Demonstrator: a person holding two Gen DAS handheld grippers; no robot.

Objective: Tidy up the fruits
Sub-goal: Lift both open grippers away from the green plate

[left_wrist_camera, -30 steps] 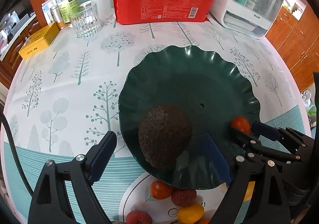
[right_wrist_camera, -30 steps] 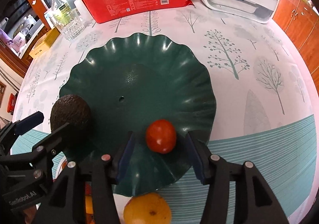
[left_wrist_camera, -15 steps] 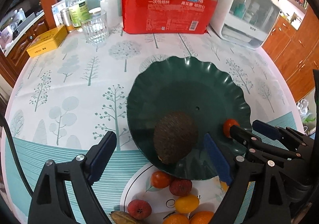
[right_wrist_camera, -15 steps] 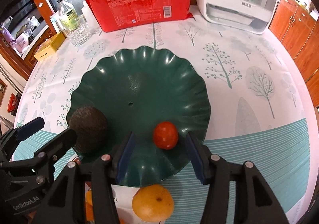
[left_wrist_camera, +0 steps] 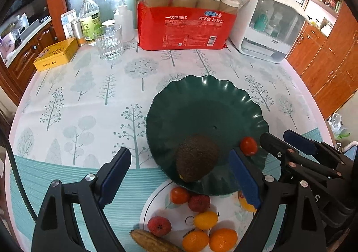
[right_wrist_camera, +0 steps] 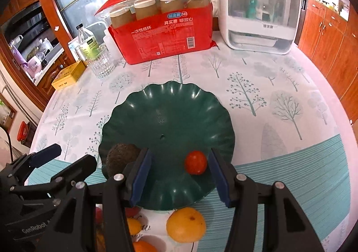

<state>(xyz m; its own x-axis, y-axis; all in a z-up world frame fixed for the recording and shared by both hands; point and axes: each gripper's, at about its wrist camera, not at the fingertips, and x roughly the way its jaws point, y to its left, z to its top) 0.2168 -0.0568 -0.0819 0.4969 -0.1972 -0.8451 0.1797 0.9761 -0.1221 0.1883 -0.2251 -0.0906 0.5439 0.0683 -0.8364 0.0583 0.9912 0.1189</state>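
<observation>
The left gripper has its jaws wide apart and holds nothing; the avocado lies free between and beyond its blue pads, on the near left part of the green plate. The right gripper stands at a middle width, also empty: the small tomato sits on the near part of the plate close to the right pad, but whether it touches the pad I cannot tell.

Nearer than the green plate is a white plate, partly covered by the green rim. On it lie a second tomato, two red lychee-like fruits, small yellow and orange fruits and a brown thing cut off by the bottom edge. A big orange is half hidden behind the left gripper's pad in the left view.

Far on the tree-printed tablecloth stand a red pack of paper cups, a glass, a yellow tin and a white appliance.
</observation>
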